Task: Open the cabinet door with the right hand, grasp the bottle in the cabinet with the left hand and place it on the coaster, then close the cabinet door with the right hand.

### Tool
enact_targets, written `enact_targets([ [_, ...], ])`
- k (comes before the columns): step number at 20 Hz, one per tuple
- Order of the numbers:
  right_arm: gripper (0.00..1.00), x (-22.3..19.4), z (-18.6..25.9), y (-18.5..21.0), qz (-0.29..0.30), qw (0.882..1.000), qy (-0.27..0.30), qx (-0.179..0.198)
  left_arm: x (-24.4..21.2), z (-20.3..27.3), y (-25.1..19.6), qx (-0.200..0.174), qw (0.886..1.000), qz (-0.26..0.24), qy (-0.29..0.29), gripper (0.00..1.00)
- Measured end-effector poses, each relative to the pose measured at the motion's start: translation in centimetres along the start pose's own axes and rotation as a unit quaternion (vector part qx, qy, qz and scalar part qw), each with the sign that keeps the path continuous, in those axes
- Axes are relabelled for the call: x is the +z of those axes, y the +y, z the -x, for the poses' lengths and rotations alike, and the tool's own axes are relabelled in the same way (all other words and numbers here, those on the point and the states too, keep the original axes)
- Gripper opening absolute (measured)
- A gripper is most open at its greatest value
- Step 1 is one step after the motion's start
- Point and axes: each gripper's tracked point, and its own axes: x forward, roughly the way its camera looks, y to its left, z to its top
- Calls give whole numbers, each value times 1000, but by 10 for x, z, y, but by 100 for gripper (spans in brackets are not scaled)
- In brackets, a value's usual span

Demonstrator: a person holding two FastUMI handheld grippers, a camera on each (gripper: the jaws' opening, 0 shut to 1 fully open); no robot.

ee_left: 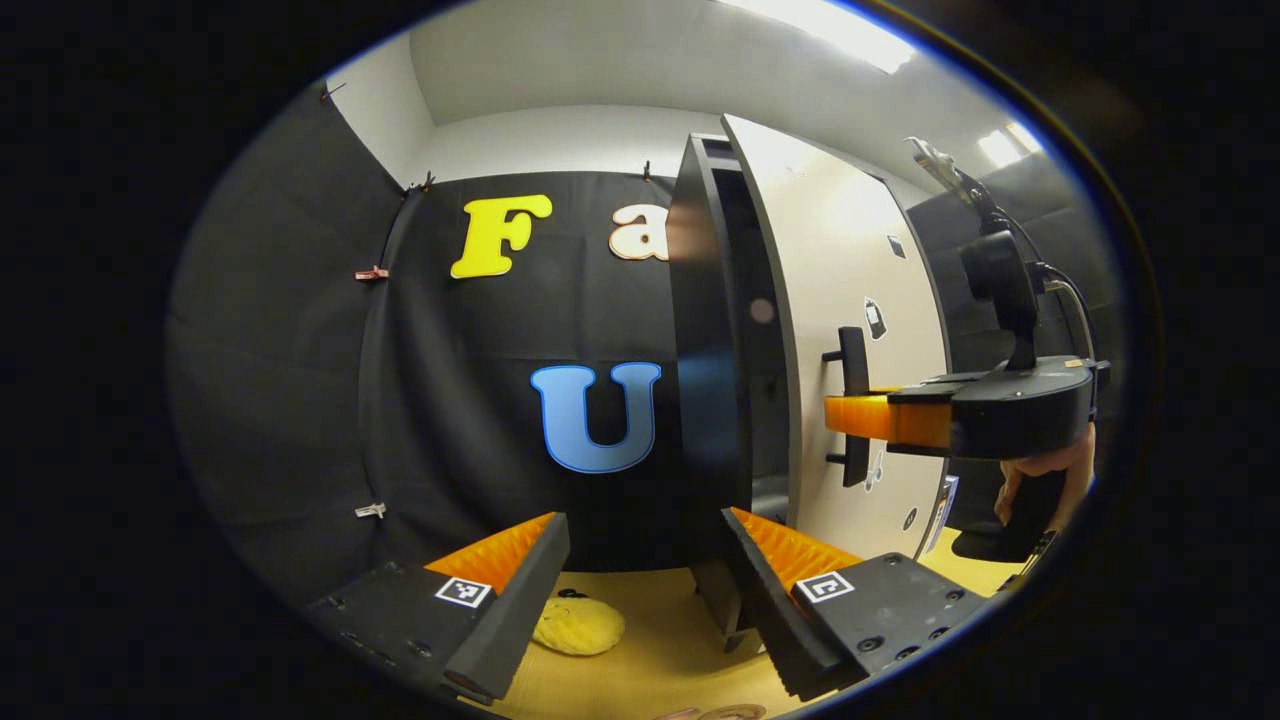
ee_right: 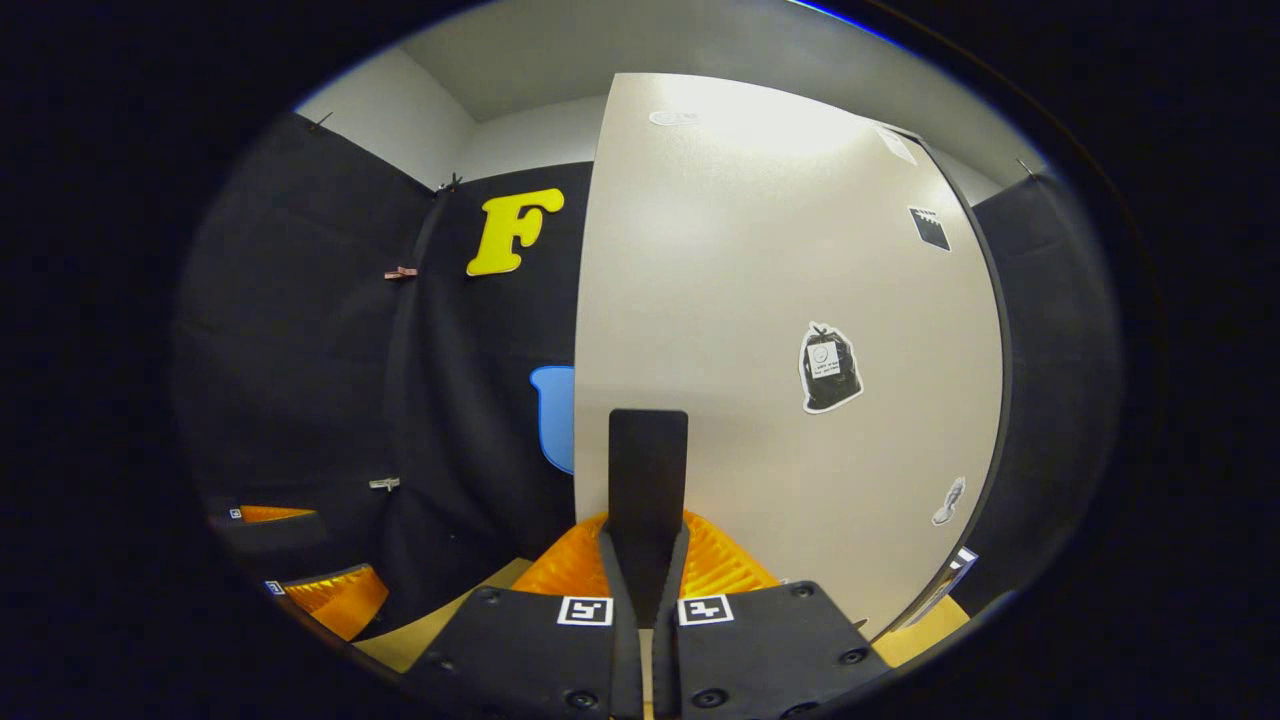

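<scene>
Handle (ee_right: 648, 470) upright, clamped in right gripper (ee_right: 645, 560)

Black cloth wall (ee_left: 300, 380) behind tan tabletop (ee_left: 660, 650); white ceiling (ee_left: 600, 60) above cloth, bright light panel (ee_left: 830, 25) overhead.

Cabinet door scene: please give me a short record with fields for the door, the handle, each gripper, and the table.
door: cabinet door slightly ajar, a dark gap at its edge in the left gripper view
handle: black handle upright on the door front
right gripper: right gripper shut on the handle, both fingers pressing it
left gripper: left gripper open, holding nothing, facing the door's edge
table: yellow round object lies on the wooden table below the left gripper
bottle: cannot tell, cabinet inside is dark
</scene>
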Motion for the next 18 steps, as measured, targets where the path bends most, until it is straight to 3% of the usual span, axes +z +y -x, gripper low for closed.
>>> enact_targets([
  [10,9,3,54,-7,-8,996,7,86,23,18,-40,42,999,-18,-2,95],
  [18,9,8,107,-33,-17,987,7,157,49,52,-102,75,997,-12,-19,95],
])
